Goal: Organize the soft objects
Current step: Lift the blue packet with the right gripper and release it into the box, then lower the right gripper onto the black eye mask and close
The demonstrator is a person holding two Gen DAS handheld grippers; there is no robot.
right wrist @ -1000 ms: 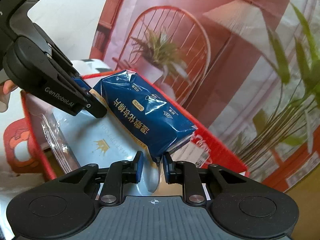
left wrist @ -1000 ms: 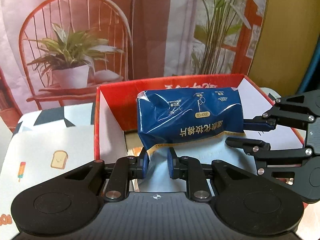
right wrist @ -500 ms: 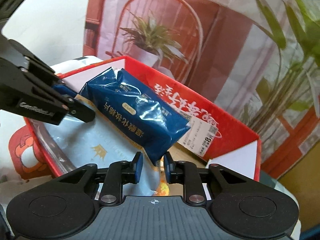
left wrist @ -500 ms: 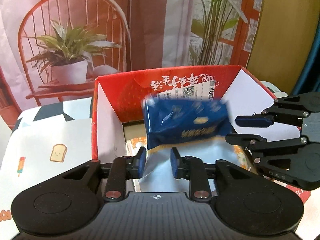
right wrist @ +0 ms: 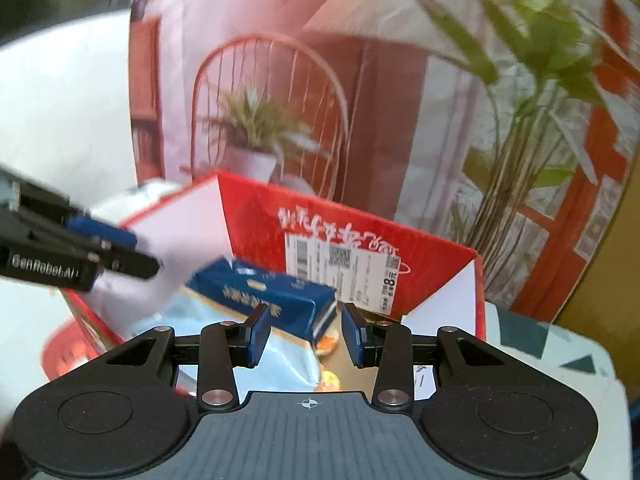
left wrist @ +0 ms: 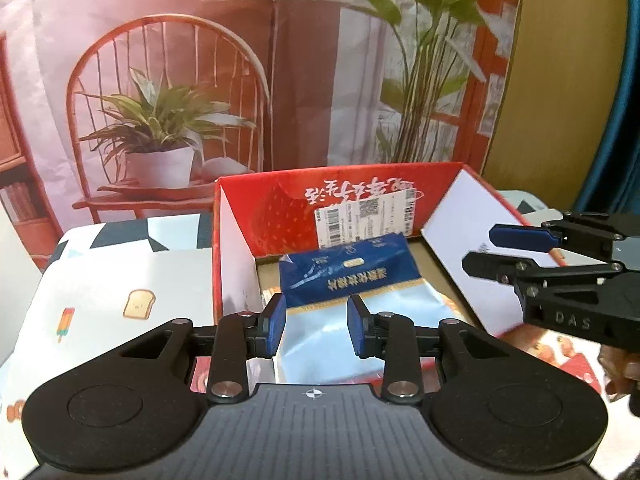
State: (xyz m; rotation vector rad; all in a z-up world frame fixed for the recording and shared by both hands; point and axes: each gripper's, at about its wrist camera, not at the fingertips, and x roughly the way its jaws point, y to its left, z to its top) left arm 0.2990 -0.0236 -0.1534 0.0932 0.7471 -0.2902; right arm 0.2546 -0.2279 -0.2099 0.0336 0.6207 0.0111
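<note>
A dark blue soft packet (left wrist: 348, 272) lies inside the red cardboard box (left wrist: 280, 208), resting on a larger pale blue packet (left wrist: 408, 304). My left gripper (left wrist: 316, 322) is drawn back at the box's near edge. Its jaws are opening, and nothing is between the pads. From the right side my right gripper (left wrist: 480, 250) reaches over the box wall, jaws also opening and empty. The right wrist view shows the blue packet (right wrist: 264, 296) just beyond my right gripper (right wrist: 304, 334). There the left gripper (right wrist: 120, 252) is blurred at the left, over the box (right wrist: 256, 220).
The box stands on a white tablecloth (left wrist: 100, 288) printed with toast and an ice lolly. Behind it hangs a backdrop poster (left wrist: 160, 120) of a chair and potted plants. A hand (left wrist: 624, 364) holds the right gripper at the right edge.
Both grippers let go of the blue packet, which dropped flat into the box onto the pale blue packet. Both grippers pulled back and rose, jaws widening. The right one rolled level.
</note>
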